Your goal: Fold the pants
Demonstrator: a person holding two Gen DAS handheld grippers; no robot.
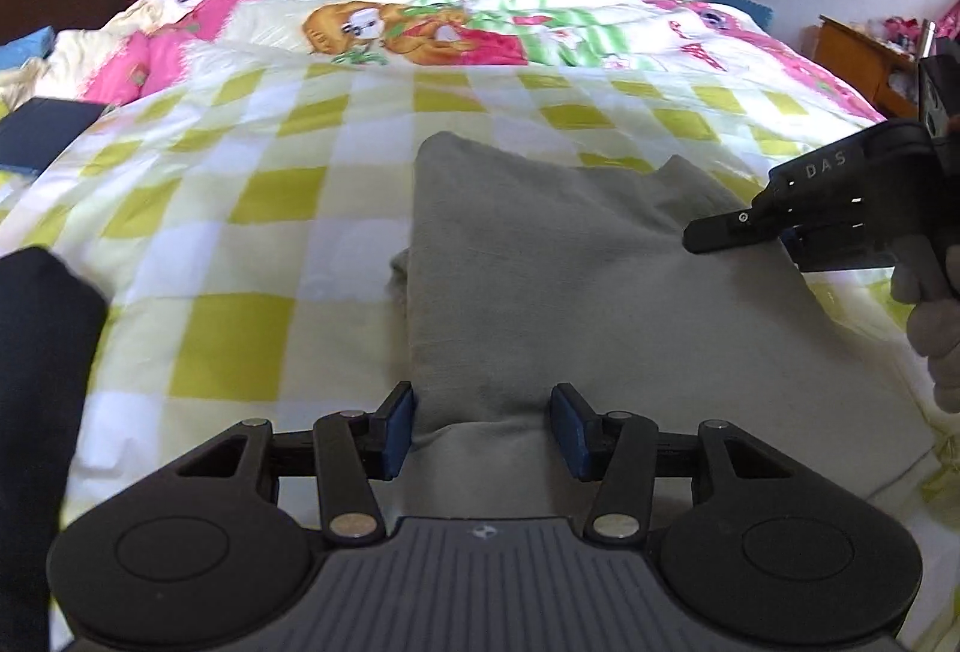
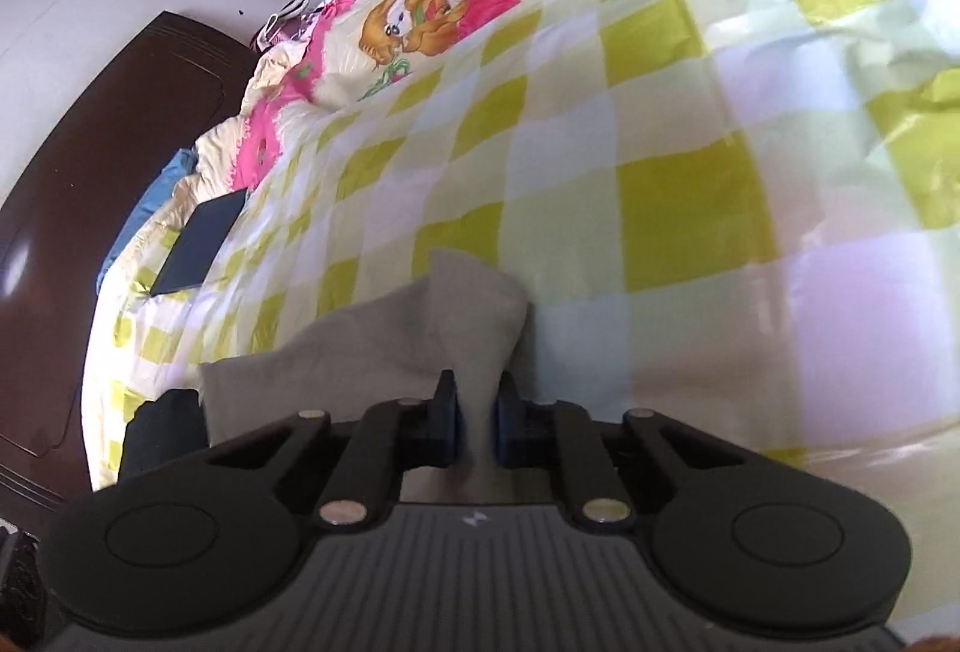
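Note:
The grey pants (image 1: 570, 292) lie folded on the yellow-and-white checked quilt (image 1: 240, 208). My left gripper (image 1: 483, 412) hovers over their near end, jaws open, with cloth lying in the gap and clear of the blue pads (image 1: 399, 424). My right gripper (image 2: 476, 406) is rolled onto its side and shut on a raised fold of the pants (image 2: 420, 328), whose cloth runs up from between the pads. In the left wrist view the right gripper (image 1: 696, 235) comes in from the right over the pants' right edge, held by a hand (image 1: 936, 328).
A flat dark blue object (image 1: 42, 130) lies on the quilt at the left, by the dark wooden headboard (image 2: 120, 112). A dark sleeve (image 1: 36, 382) fills the left edge. A wooden bedside cabinet (image 1: 864, 52) stands at the right; wardrobes and a door are behind the bed.

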